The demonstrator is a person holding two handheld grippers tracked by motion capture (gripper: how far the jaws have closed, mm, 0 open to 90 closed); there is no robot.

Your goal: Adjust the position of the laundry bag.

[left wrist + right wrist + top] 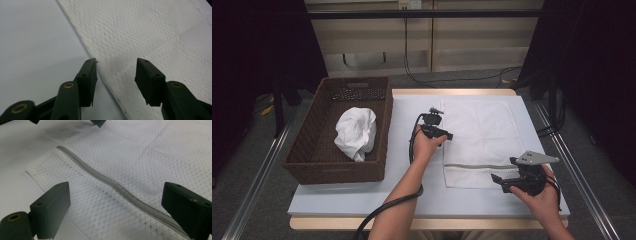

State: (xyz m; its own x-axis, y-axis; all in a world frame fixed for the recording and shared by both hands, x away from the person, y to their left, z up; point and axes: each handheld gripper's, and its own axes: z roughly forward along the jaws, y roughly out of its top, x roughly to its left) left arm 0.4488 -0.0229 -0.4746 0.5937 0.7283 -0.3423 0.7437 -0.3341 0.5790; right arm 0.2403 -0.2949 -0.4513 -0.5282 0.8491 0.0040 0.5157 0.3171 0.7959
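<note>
A white mesh laundry bag (pixel 482 135) lies flat on the table's right half, with a grey zipper (pixel 472 165) running across near its front end. My left gripper (pixel 449 135) is open at the bag's left edge. In the left gripper view it (pixel 116 67) straddles that edge of the bag (pixel 150 32), one jaw over bare table, the other over mesh. My right gripper (pixel 498 182) stands open at the bag's front right. In its own view it (pixel 115 202) hovers wide apart over the zipper (pixel 105 178) and the mesh (pixel 140 152). Nothing is held.
A brown wicker basket (pixel 382 130) stands at the table's left and holds a crumpled white cloth (pixel 356 132). The pale table top (pixel 362 200) lies bare in front of the basket. The left gripper's fingertips (pixel 98 122) show at the top of the right gripper view.
</note>
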